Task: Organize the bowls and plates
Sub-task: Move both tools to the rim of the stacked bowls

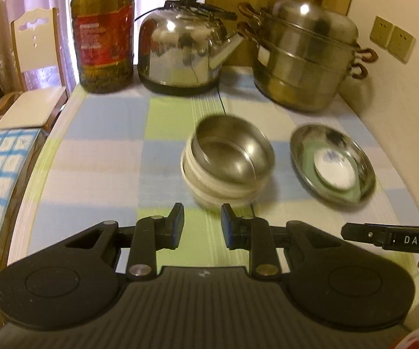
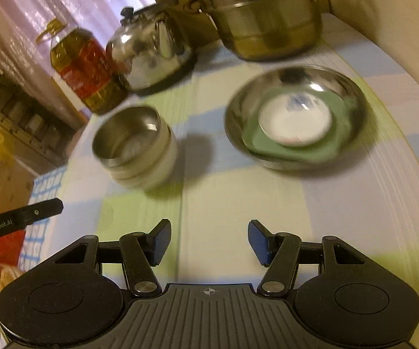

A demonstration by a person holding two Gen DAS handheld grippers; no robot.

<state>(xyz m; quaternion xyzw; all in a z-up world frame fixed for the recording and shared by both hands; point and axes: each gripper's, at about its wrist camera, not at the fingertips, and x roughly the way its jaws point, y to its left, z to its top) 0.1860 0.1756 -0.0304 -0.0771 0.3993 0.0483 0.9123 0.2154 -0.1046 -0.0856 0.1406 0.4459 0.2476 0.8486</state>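
The left gripper (image 1: 202, 226) is hovering over the checked tablecloth (image 1: 107, 145) with its jaws parted by a modest gap, gripping nothing and touching nothing; the bowl stack is sitting just beyond its fingertips. The right gripper (image 2: 209, 242) is hanging with its jaws spread wider, likewise released and empty, well short of the dishes. A steel bowl (image 1: 232, 151) is nesting, slightly tilted, on top of white bowls (image 1: 209, 187); at least two white rims are showing beneath it, though blur is making the exact count hard to tell. Just to the right of that stack, apart from it, a steel plate (image 1: 333, 163) is lying on the cloth, holding a green plate (image 1: 350, 193), and a small white dish (image 1: 334, 170) with a blue mark is resting on the green one, so three pieces are stacking there. In the right wrist view the same stack (image 2: 135, 148) and the steel plate (image 2: 295, 116) are appearing side by side. Along the back of the table one oil bottle (image 1: 103, 35), one steel kettle (image 1: 183, 46) and one tiered steamer pot (image 1: 305, 55) are standing in a row. A white chair (image 1: 35, 81) is standing beyond the table's left edge, and two wall sockets (image 1: 392, 39) are showing on the right wall.
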